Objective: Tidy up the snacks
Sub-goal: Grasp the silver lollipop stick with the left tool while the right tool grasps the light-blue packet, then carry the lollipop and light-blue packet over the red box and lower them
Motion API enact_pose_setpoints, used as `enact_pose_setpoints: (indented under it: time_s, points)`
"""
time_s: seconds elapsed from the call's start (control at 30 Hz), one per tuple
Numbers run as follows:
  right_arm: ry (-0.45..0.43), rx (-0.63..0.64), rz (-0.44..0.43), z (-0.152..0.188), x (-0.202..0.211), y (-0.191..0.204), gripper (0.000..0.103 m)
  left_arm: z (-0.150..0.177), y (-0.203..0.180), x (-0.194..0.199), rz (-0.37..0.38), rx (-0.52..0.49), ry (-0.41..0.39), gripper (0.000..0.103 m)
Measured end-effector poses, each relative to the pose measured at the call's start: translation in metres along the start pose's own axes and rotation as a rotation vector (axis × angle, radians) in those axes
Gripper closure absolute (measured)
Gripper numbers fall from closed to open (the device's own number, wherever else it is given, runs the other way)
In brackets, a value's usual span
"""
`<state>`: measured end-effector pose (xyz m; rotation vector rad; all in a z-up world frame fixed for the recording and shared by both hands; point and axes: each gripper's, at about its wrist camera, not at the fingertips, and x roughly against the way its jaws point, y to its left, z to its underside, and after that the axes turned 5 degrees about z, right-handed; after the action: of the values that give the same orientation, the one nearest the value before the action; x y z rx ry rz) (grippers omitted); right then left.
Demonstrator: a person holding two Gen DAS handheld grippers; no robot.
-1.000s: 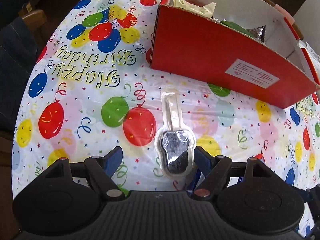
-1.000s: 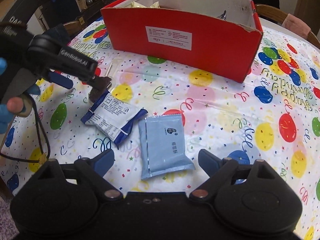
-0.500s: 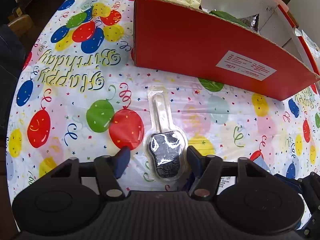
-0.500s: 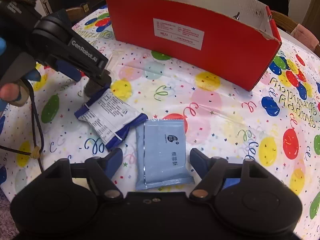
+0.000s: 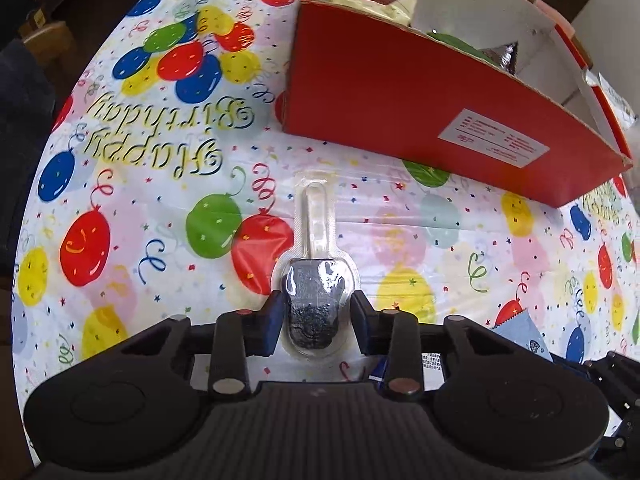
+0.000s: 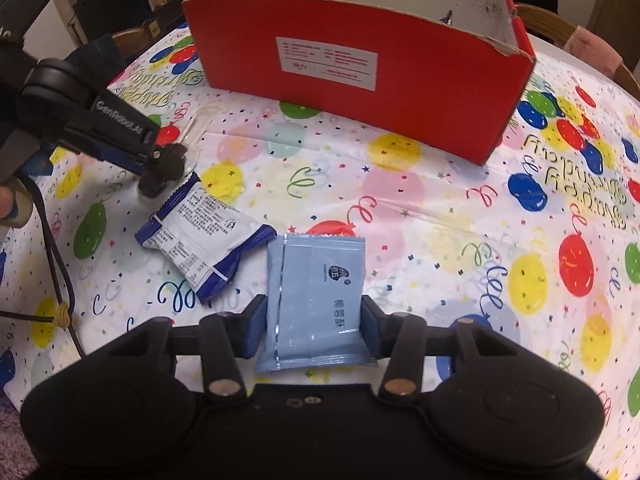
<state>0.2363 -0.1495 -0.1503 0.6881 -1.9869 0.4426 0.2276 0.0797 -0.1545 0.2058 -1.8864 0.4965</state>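
Observation:
My left gripper [image 5: 314, 322] is shut on a clear-wrapped dark lollipop [image 5: 316, 300] that lies on the balloon tablecloth, its stick pointing toward the red box [image 5: 420, 116]. My right gripper [image 6: 314, 328] is shut on a light blue snack packet [image 6: 316, 296] lying flat on the table. A white and dark blue packet [image 6: 204, 240] lies just left of it. The left gripper [image 6: 160, 156] with the lollipop also shows in the right wrist view, at the left.
The red box [image 6: 360, 76] stands open at the far side of the table and holds several snacks, among them a yellow bag [image 5: 368, 0] and a silver foil one [image 5: 504, 52]. A black cable [image 6: 52, 252] hangs at the left table edge.
Both grippers have moved forward and down over their snacks and closed: the left onto the lollipop, the right onto the light blue packet.

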Motion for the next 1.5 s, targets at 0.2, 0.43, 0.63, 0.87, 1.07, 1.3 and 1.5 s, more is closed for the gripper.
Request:
enact_pose_setpoints:
  time_s: [0.2, 0.43, 0.63, 0.87, 1.07, 1.3, 1.5]
  points:
    - [-0.010, -0.082, -0.021, 0.003, 0.008, -0.009, 0.057, 0.006, 0.020, 0.007, 0.012, 0.059, 0.003, 0.070]
    - [-0.040, -0.166, -0.032, 0.004, 0.023, -0.017, 0.057, 0.016, 0.042, 0.023, 0.034, 0.117, -0.014, 0.070]
    - [-0.085, -0.200, -0.022, 0.000, 0.038, -0.021, 0.057, 0.023, 0.051, 0.043, 0.049, 0.125, -0.054, 0.070]
    - [-0.128, -0.221, -0.009, -0.005, 0.055, -0.023, 0.057, 0.028, 0.046, 0.069, 0.042, 0.079, -0.120, 0.070]
    - [-0.174, -0.235, 0.001, -0.013, 0.072, -0.027, 0.057, 0.023, 0.039, 0.089, 0.063, 0.061, -0.155, 0.070]
    - [-0.223, -0.211, 0.019, -0.033, 0.087, -0.032, 0.057, 0.011, 0.024, 0.104, 0.092, 0.022, -0.173, 0.070]
    - [-0.283, -0.189, 0.026, -0.060, 0.100, -0.043, 0.057, -0.005, 0.001, 0.115, 0.096, -0.036, -0.208, 0.070]
